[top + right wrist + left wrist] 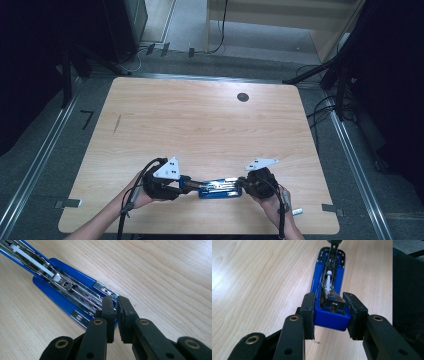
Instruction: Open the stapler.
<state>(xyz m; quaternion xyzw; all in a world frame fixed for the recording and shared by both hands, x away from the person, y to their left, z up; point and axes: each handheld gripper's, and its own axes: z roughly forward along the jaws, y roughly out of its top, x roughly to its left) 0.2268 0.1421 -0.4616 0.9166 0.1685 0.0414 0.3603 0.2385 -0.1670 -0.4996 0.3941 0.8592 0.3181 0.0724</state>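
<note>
A blue stapler (220, 188) lies opened flat on the wooden table (200, 120), near its front edge, with the metal staple channel facing up. My left gripper (186, 185) holds the hinged rear end; in the left gripper view its pads (309, 312) press on both sides of the blue block (332, 320). My right gripper (241, 185) is at the other end. In the right gripper view its jaws (115, 307) stand nearly together, pinching the tip of the metal channel (82, 297). A white pusher rod (37, 263) lies in the channel.
A dark round cable hole (243, 97) sits at the table's far side. A small pale object (297, 211) lies by the front right edge, beside the right wrist. Cables run over the floor beyond the table.
</note>
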